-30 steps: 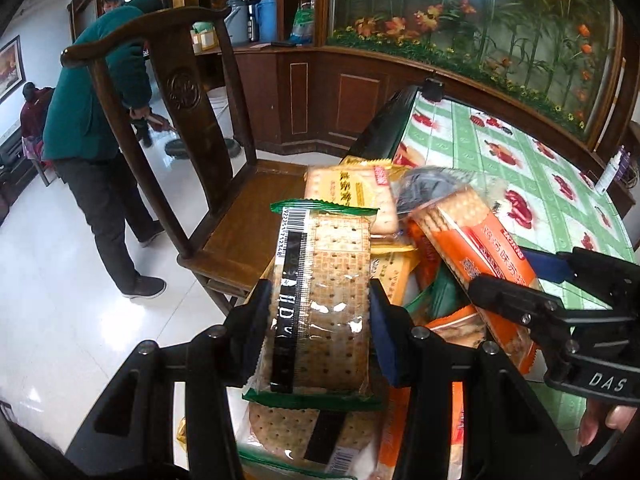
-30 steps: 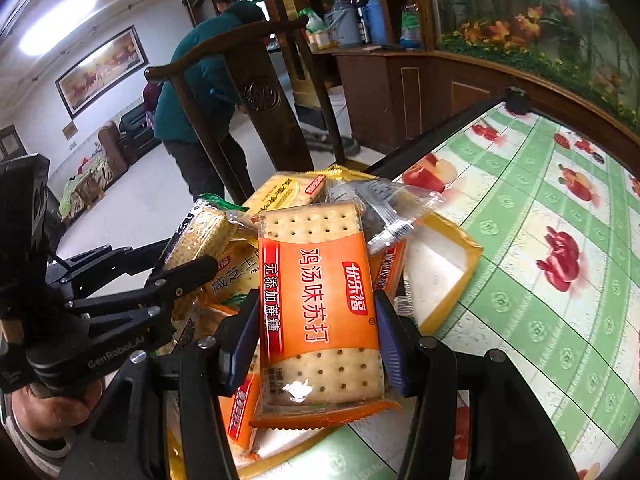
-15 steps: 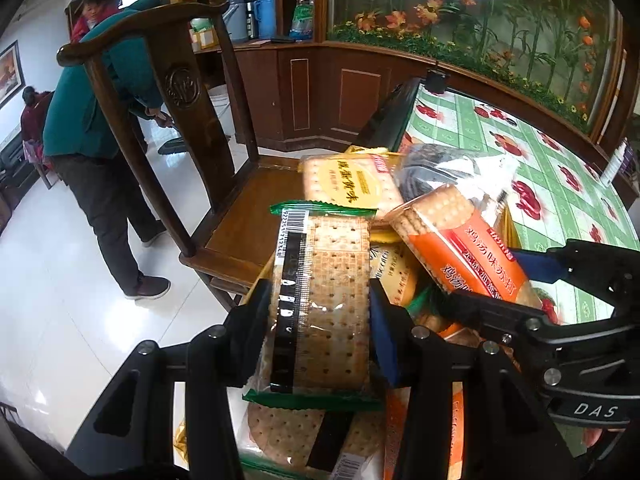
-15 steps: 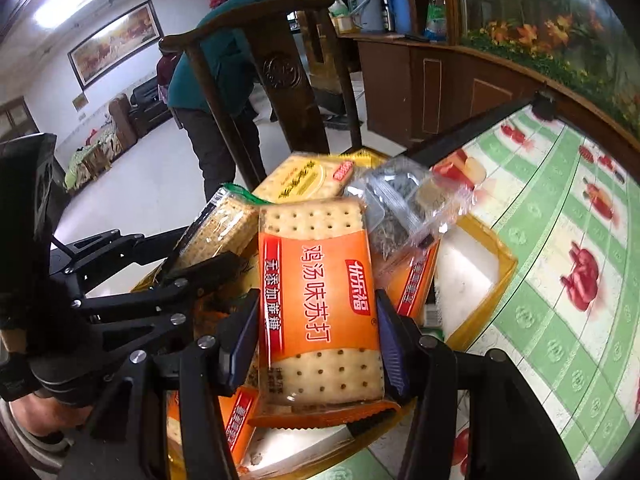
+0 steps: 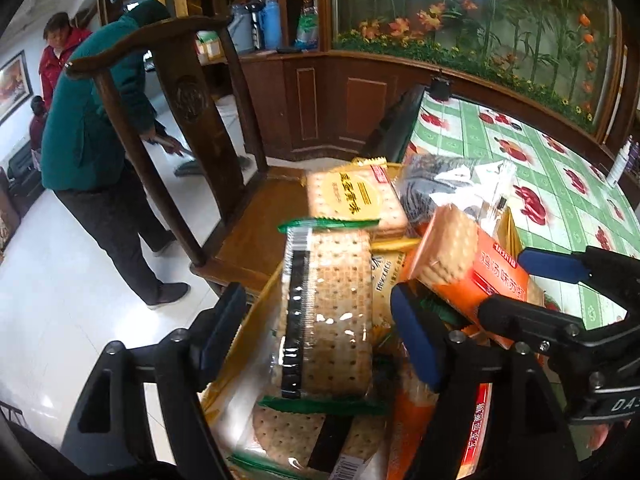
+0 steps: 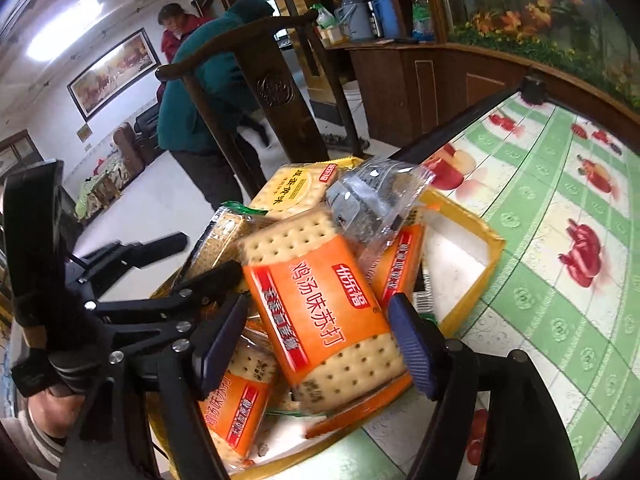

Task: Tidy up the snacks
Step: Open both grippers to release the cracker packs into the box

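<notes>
A yellow tray (image 6: 486, 258) at the table's corner holds several cracker packs. My left gripper (image 5: 316, 332) is open around a green-edged cracker pack (image 5: 326, 312), its pads apart from the pack, which rests on the pile. My right gripper (image 6: 318, 338) is open around an orange cracker pack (image 6: 324, 316) that lies tilted on the pile; this pack also shows in the left wrist view (image 5: 472, 264). A yellow cracker pack (image 5: 354, 200) and a clear bag of dark seeds (image 6: 374, 200) lie at the far end of the tray.
The tray stands on a green and white fruit-print tablecloth (image 6: 560, 240). A dark wooden chair (image 5: 192, 120) stands beside the table. A person in a teal jacket (image 5: 92, 120) sweeps the floor behind it. A wooden cabinet (image 5: 360, 96) runs along the back.
Both grippers have opened and let go of their packs. The green-edged pack and the orange pack have settled onto the pile in the tray; the orange pack has tipped.
</notes>
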